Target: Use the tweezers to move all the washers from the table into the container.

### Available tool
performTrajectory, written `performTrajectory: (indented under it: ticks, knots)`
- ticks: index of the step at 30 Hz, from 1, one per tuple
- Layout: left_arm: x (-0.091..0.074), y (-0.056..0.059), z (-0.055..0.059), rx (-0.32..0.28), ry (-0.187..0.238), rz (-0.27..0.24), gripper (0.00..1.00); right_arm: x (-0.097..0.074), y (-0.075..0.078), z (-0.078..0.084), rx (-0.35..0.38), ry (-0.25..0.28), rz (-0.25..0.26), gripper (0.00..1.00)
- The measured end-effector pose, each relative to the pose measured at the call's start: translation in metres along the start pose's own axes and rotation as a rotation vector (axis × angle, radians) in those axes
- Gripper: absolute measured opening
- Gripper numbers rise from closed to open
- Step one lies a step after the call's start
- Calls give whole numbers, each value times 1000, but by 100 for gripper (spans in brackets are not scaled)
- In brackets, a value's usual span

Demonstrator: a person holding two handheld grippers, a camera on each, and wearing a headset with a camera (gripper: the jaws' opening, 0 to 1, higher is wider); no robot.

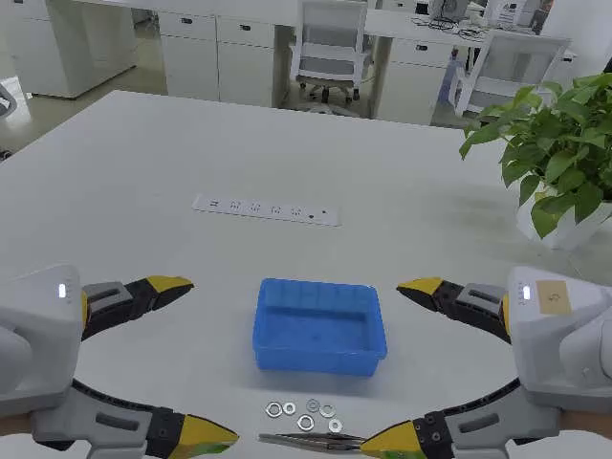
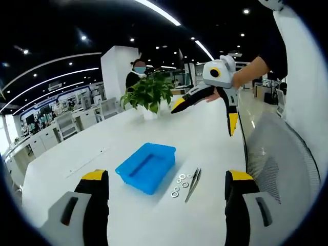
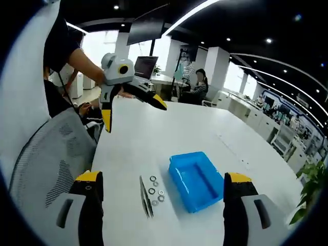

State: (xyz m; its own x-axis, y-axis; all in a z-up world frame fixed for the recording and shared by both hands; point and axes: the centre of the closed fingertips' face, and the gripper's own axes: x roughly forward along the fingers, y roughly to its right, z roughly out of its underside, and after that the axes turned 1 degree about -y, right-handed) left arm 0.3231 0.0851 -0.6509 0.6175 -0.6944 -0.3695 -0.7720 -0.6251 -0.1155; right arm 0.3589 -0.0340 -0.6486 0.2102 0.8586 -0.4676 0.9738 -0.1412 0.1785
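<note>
A blue open container [image 1: 316, 361] stands on the white table, with nothing visible inside it. Just in front of it lie several small metal washers [image 1: 304, 413], and the tweezers [image 1: 311, 441] lie flat at the table's near edge. My left gripper [image 1: 208, 361] is open to the left of the container, and my right gripper [image 1: 384, 366] is open to its right. Both hold nothing. In the left gripper view the container [image 2: 146, 166], washers [image 2: 179, 184] and tweezers [image 2: 193, 183] lie ahead of the wide jaws. The right gripper view shows the container [image 3: 197, 179], washers [image 3: 155, 192] and tweezers [image 3: 144, 196].
A white power strip [image 1: 266, 209] lies beyond the container. A potted plant [image 1: 559, 163] stands at the table's right side. A mesh office chair [image 2: 279, 164] is by the table's near edge. Desks and chairs fill the room behind.
</note>
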Motion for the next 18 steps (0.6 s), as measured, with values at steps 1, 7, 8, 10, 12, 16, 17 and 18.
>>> performTrajectory:
  ticks: [1,7,8,10,12,16,17,18]
  knots:
    - [0,0,0,-1,0,2,100,-1,0,1,1,0,1,99]
    - [1,0,-1,-2,4,1,100,-2,0,5,17,-7,4,99]
    - [1,-1,-1,-3,4,0,100,-3,0,5,18,-6,5,99]
    - [1,-1,0,-2,3,0,100,-3,0,4,21,-4,7,99]
    - [2,-1,0,-6,4,-2,100,-3,1,3,22,-2,7,99]
    - [2,-1,-1,-7,7,-2,100,-3,2,3,22,1,9,99]
    - [2,-1,-1,-8,9,-1,100,-3,2,3,22,1,9,99]
    - [2,-1,-2,-9,11,0,100,-3,2,3,22,1,9,99]
